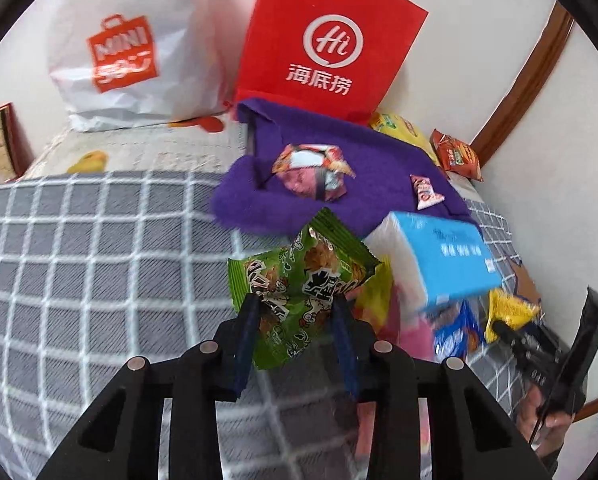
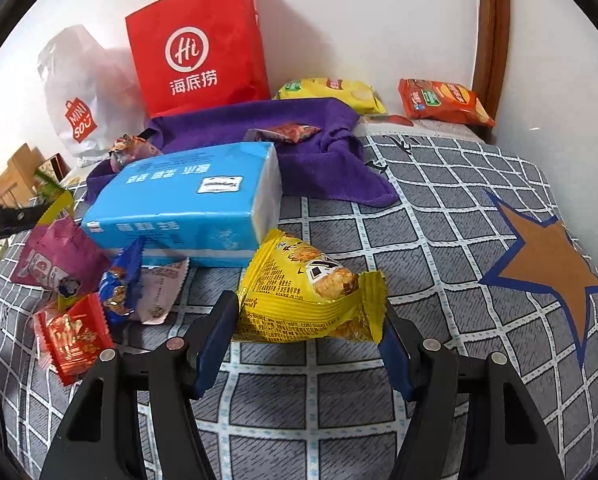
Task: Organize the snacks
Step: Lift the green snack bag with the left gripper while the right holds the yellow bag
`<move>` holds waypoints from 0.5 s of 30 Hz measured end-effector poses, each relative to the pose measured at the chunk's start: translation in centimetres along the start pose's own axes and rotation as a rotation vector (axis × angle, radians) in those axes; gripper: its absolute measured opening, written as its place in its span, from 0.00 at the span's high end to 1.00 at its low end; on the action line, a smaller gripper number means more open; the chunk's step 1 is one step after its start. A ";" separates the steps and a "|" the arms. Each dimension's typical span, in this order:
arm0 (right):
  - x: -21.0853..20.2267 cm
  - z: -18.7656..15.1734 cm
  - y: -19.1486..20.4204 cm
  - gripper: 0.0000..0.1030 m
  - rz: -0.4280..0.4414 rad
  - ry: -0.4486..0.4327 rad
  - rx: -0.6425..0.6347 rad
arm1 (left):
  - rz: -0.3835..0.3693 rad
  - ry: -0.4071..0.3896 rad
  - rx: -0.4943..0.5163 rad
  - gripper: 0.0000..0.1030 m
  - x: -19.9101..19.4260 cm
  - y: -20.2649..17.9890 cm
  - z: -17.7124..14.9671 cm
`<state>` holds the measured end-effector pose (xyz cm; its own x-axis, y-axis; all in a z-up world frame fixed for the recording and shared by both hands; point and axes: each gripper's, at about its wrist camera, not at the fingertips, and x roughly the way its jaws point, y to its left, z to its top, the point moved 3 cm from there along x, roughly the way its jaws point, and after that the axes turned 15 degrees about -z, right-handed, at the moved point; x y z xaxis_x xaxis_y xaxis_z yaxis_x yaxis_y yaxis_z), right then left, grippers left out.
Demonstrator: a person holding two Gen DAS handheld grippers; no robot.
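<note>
**Two packets gripped, bags waiting at the wall**

Left gripper [image 1: 297,312]: clamped narrow on a green packet [image 1: 299,284], pads pinching its lower half, packet raised clear of the checked cover [image 1: 99,260]. Right gripper [image 2: 311,320]: set wider, closed on a yellow packet [image 2: 311,296] by its two crimped ends, packet just above the cover.

Beyond the jaws: blue tissue pack [image 2: 187,204] lay across the middle, its far edge on the purple cloth [image 2: 299,152]. Loose snacks heaped left of the yellow packet: pink packet [image 2: 59,260], small blue packet [image 2: 121,280], red packet [image 2: 75,336]. Two more small packets rested on the cloth. Further back, a red bag [image 2: 199,44] and a white bag [image 2: 75,92] stood against the wall; yellow chips [image 2: 335,92] and orange chips [image 2: 443,100] lay near the wall to the right.

Judged step: carrying both packets to a sorting spot, probably a bag or the cloth; which one, impossible to tell.

Done well: grip kept firm but not crushing, since both packets are puffy and slick. Green packet best lifted over the tissue pack, not dragged across. Release only once low over the target, one hand at a time, to avoid collision between grippers.
</note>
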<state>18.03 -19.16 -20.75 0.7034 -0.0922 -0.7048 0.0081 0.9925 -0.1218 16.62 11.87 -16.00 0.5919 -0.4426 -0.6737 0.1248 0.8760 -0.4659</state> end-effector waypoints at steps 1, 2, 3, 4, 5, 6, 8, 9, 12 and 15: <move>-0.2 0.0 0.1 0.36 0.000 -0.003 0.001 | 0.013 0.005 -0.006 0.67 -0.8 0.2 -0.9; -0.6 -0.2 0.1 0.36 0.002 -0.008 0.004 | 0.017 0.005 -0.012 0.67 -1.4 0.5 -1.5; -0.8 -0.3 0.1 0.36 0.004 -0.010 0.007 | 0.018 0.006 -0.019 0.67 -1.9 0.8 -2.2; -1.0 -0.4 0.1 0.36 0.006 -0.010 0.009 | 0.020 0.014 -0.028 0.67 -2.3 1.0 -2.9; -1.1 -0.5 0.1 0.36 0.006 -0.009 0.009 | 0.025 0.025 -0.033 0.67 -2.5 1.2 -3.8; -1.2 -0.6 0.1 0.36 0.004 -0.008 0.009 | 0.029 0.031 -0.035 0.67 -2.6 1.3 -4.4; -1.4 -0.9 0.3 0.36 0.004 -0.010 0.007 | 0.040 0.041 -0.038 0.66 -2.5 1.5 -5.6; -1.4 -1.0 0.4 0.36 0.004 -0.009 0.007 | 0.047 0.043 -0.035 0.65 -2.4 1.6 -6.0; -1.3 -1.2 0.8 0.36 0.009 -0.008 0.005 | 0.036 0.008 -0.006 0.39 -2.5 1.3 -6.3; -0.9 -1.4 1.0 0.36 0.003 -0.008 -0.001 | 0.052 -0.050 0.047 0.28 -2.9 0.7 -6.0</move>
<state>16.44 -18.21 -21.21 0.7091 -0.0886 -0.6995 0.0053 0.9927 -0.1204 10.19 12.56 -17.82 0.6373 -0.3875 -0.6661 0.1299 0.9060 -0.4028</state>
